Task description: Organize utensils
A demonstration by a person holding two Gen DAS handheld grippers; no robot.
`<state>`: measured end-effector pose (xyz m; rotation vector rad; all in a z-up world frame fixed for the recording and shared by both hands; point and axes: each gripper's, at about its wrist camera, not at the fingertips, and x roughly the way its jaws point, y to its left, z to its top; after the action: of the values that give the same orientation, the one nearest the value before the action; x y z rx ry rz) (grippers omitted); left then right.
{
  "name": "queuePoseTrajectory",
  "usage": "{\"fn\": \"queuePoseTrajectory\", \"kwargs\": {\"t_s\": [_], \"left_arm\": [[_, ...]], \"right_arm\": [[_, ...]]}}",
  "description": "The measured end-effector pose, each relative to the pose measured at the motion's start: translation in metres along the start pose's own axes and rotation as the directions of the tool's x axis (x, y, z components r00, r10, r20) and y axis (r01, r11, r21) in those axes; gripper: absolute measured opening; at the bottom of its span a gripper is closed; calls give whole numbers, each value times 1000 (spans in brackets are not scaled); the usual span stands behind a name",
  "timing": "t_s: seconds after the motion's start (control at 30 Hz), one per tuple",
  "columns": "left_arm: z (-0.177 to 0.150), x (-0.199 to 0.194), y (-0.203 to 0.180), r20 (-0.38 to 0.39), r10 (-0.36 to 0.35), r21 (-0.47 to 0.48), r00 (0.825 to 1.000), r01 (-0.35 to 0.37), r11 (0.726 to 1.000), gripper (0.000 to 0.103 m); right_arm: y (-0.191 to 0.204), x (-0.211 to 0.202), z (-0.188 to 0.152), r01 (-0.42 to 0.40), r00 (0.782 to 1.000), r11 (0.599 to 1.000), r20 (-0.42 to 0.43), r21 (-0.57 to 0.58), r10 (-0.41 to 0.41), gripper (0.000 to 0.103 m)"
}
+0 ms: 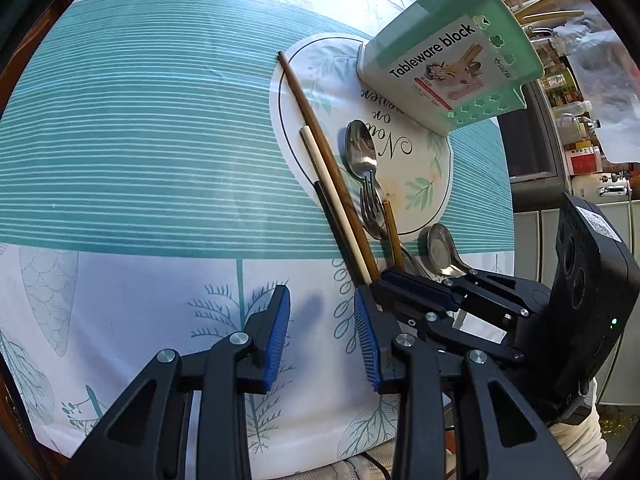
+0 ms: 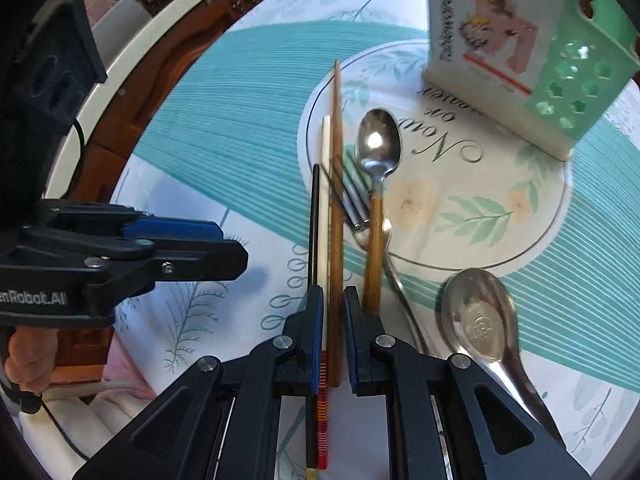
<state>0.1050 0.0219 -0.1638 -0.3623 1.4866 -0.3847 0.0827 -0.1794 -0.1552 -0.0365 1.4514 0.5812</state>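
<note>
Clamping the right hand-held gripper (image 2: 333,312) on brown wooden chopsticks (image 2: 337,184); left hand-held gripper (image 1: 322,328) apart, empty; mint-green plastic tableware holder (image 1: 452,60) unfilled as far as visible.

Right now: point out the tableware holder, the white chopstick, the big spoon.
tableware holder (image 1: 448,68), left wrist view, labelled front wall.
white chopstick (image 2: 325,184), right wrist view, upper shaft.
big spoon (image 2: 480,316), right wrist view, bowl.

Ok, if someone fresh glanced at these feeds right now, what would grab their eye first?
Probably the right claw closed around a bundle of chopsticks on the leaf-print tablecloth, with spoons and a fork lying just to their right. Next, the mint-green utensil holder labelled "Tableware block", standing at the far edge of the round white mat. The left claw is open over bare cloth.
</note>
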Motion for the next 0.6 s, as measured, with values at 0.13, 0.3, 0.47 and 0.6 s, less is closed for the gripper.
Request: {"fn": "queuePoseTrajectory", "kwargs": {"t_s": [0.13,0.3,0.47,0.6], "left_arm": [[-1,-4,5,5,-13,-7,1000,13,1000,31],[-1,-9,13,10,-27,-23,1000,27,999,31],[1,-17,23,39,-33,-49,999,35,998,31],[6,-25,33,70,-39,-87,997,45,995,31]], "right_arm": [[5,7,8,9,1000,1000,-15,-18,-9,10],[14,13,16,-24,1000,999,-18,-21,24,10],[32,15,13,-41,999,998,-10,-38,40,10],[43,14,11,-52,999,997,-2,-53,52,3]]}}
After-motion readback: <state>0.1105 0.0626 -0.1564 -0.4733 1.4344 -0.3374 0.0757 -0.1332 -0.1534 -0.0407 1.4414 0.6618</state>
